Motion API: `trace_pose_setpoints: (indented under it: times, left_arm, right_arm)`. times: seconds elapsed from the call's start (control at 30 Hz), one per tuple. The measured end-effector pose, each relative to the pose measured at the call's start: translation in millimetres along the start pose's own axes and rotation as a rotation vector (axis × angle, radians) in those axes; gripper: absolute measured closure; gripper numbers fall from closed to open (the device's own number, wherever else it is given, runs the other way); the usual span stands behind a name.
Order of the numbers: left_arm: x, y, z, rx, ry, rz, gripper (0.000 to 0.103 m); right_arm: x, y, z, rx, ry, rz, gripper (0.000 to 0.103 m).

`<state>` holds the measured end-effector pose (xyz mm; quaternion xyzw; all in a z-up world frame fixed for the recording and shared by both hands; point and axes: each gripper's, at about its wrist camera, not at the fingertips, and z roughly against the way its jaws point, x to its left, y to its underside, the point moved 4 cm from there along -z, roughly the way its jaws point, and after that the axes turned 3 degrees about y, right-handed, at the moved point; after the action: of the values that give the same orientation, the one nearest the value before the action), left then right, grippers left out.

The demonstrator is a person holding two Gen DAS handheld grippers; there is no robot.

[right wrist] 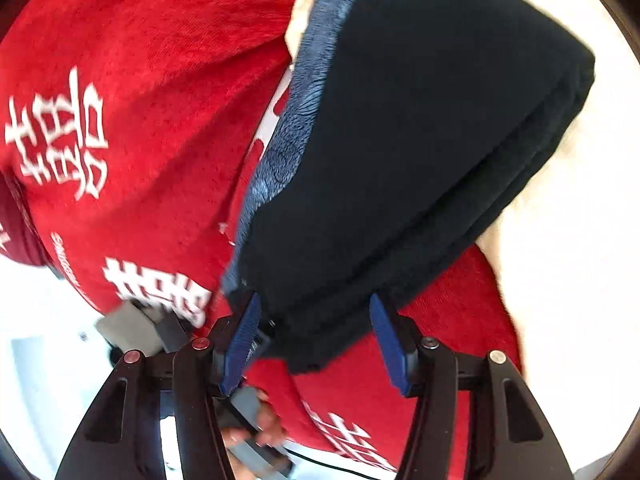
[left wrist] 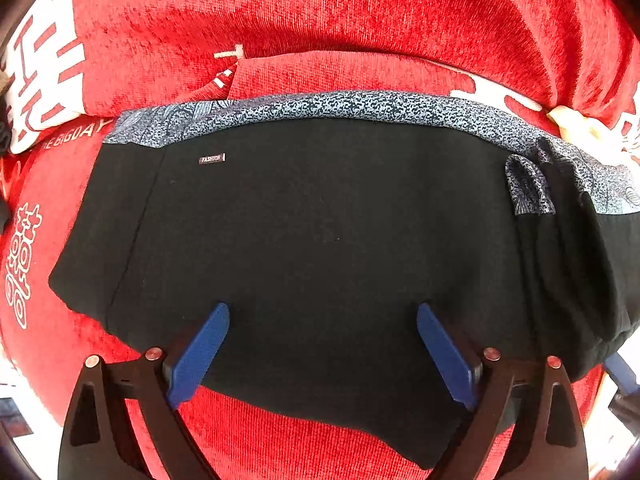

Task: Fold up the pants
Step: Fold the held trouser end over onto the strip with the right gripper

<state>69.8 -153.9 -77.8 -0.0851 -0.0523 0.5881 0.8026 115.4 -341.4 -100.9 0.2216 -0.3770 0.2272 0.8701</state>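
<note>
The black pants (left wrist: 320,240) lie folded in a stack on a red cloth (left wrist: 320,12), with a blue-grey patterned band (left wrist: 360,108) along the far edge and a small "FASHION" label (left wrist: 212,158). My left gripper (left wrist: 323,320) is open, its blue fingers (left wrist: 200,352) spread over the near edge of the stack. In the right wrist view the pants (right wrist: 400,140) show as a thick layered pile. My right gripper (right wrist: 316,320) is open, its fingers (right wrist: 242,344) on either side of the pile's near corner.
The red cloth (right wrist: 140,80) has white printed characters (right wrist: 56,136) and folds behind the pants. A white surface (right wrist: 560,280) lies to the right of the pile. The other gripper and the hand that holds it (right wrist: 256,432) show low in the right wrist view.
</note>
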Motion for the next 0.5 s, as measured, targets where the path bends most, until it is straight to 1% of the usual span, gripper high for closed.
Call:
trace_pose_setpoints:
  times: [0.07,0.17,0.27,0.3,0.33,0.37,0.43,0.47,0.5]
  left_arm:
    - [-0.1,0.2,-0.1,-0.002,-0.002,-0.001,0.007]
    - [0.3,1.2,0.4,-0.003,-0.004,0.002,0.007]
    - [2.6,-0.5,-0.9,0.008,-0.001,0.012,0.006]
    - [2.8,-1.0,-0.8,0.012,0.0,0.014,0.006]
    - [3.2,-1.2,-1.5,0.012,0.0,0.012,0.006]
    - [3.8,-1.5,-2.4,0.01,-0.001,0.009,0.006]
    - [3.7,-1.4,-3.1,-0.001,-0.002,0.006,0.005]
    - [3.1,-0.9,-2.7,-0.005,-0.004,0.006,0.005]
    - [3.4,-1.3,-3.0,-0.002,-0.003,0.01,0.005]
  right_arm:
    - [-1.0,1.4,-3.5,0.006,-0.031,-0.032,0.042]
    - [-5.8,4.1,-13.3,0.03,-0.027,-0.079,0.042]
    - [-12.4,-1.0,-23.0,0.014,-0.033,-0.125,0.042]
    - [-12.9,-4.8,-26.0,0.002,-0.039,-0.148,0.06]
    - [-12.8,-7.4,-26.7,-0.004,-0.035,-0.162,0.08]
    - [-9.7,-9.2,-25.7,-0.008,-0.046,-0.165,0.091]
    - [6.8,-8.6,-18.3,-0.03,-0.109,-0.124,0.091]
    - [15.0,-5.8,-16.5,-0.025,-0.117,-0.093,0.091]
    - [19.8,-1.8,-17.4,-0.022,-0.105,-0.068,0.091]
